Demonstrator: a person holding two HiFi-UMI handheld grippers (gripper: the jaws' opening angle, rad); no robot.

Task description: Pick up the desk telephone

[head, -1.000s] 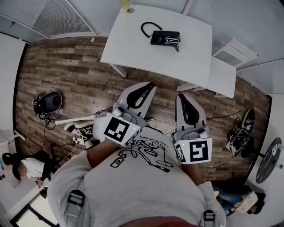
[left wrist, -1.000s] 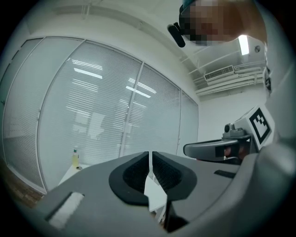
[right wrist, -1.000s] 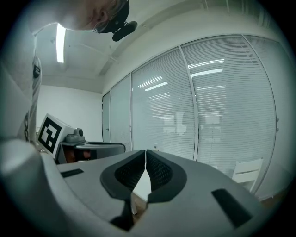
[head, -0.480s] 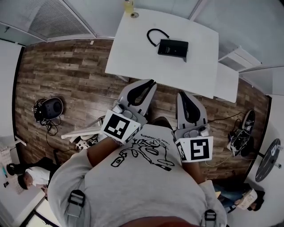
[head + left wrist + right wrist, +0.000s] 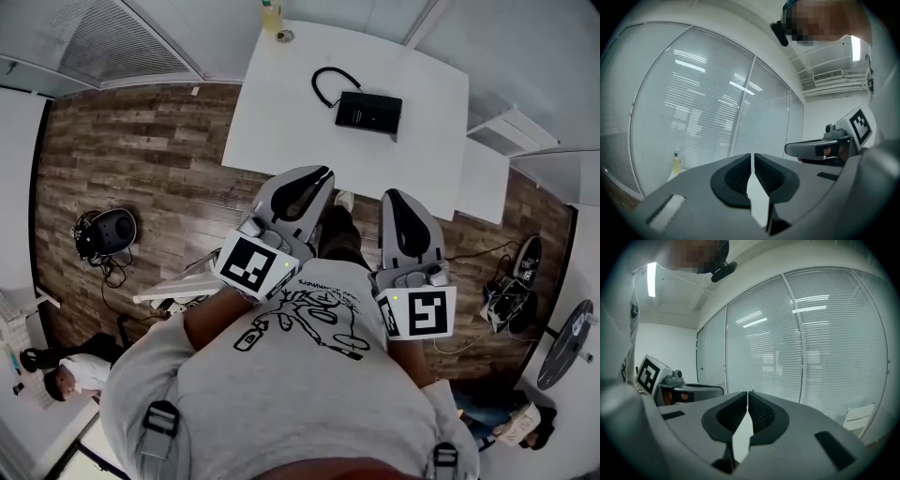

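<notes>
Closer now than a second ago: the white table has slid down the head view toward me, and its near edge sits just beyond the tips of both tools, where before a strip of wood floor lay between them.

The desk telephone lies on the far half of the table, right of centre. It is a flat black slab with its long axis running left to right across my view, and the right end is tipped slightly nearer. A black cord loops out from its left end. A small bottle stands at the far left corner of the table, well apart from the phone.

The left gripper and the right gripper are held side by side in front of my chest, both pointing away toward the table. In each gripper view the two ribbed black pads meet at the tip with nothing between them, so both tools are closed and empty. Neither gripper view shows the phone; they show only window blinds and the other tool.

The phone lies ahead, between the lines of the two tools and a little closer to the right tool's line. I judge neither clearly nearer. A reach would meet its long near side.
</notes>
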